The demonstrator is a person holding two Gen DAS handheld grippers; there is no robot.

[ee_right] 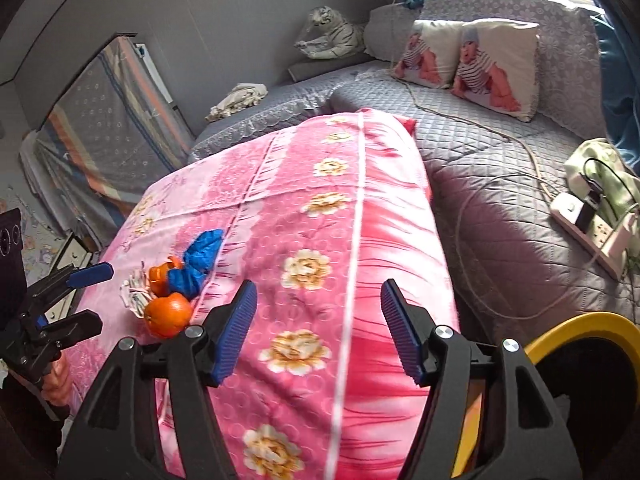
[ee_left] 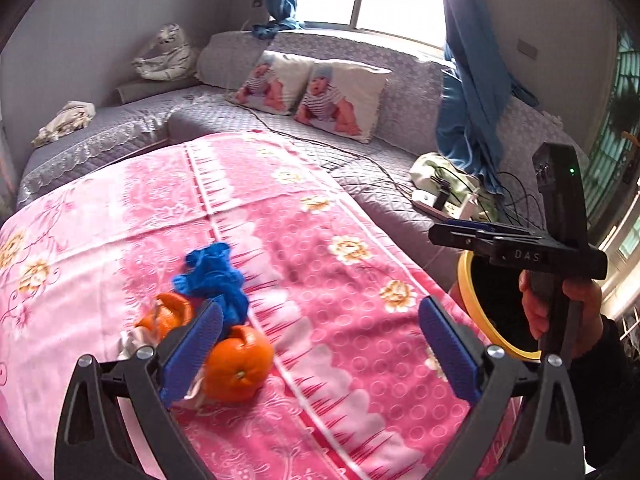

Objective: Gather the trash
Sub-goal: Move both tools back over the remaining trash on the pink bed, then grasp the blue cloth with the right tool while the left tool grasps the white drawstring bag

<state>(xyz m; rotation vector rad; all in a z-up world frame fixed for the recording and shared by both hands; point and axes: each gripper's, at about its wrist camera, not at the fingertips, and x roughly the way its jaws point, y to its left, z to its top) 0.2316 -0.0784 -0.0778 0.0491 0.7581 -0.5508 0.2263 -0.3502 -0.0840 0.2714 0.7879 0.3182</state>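
Observation:
A small heap of trash lies on the pink floral blanket [ee_left: 320, 208]. It holds two pieces of orange peel [ee_left: 238, 364], a crumpled blue wrapper [ee_left: 214, 276] and a white tissue [ee_left: 134, 340]. My left gripper [ee_left: 320, 312] is open just above the blanket, its left finger beside the nearer peel, with nothing between the pads. My right gripper [ee_right: 318, 296] is open over bare blanket, to the right of the orange peel [ee_right: 168, 314] and blue wrapper [ee_right: 200, 260]. A hand holds it above a yellow-rimmed bin [ee_left: 470, 300]. The left gripper [ee_right: 96, 296] shows at the right wrist view's left edge.
The yellow-rimmed bin [ee_right: 580, 322] with a black inside stands off the blanket's right edge. A grey quilted sofa [ee_right: 500, 200] wraps around behind, bearing two printed pillows [ee_left: 340, 96], a power strip [ee_right: 588, 232] with cables and a toy tiger [ee_right: 332, 34].

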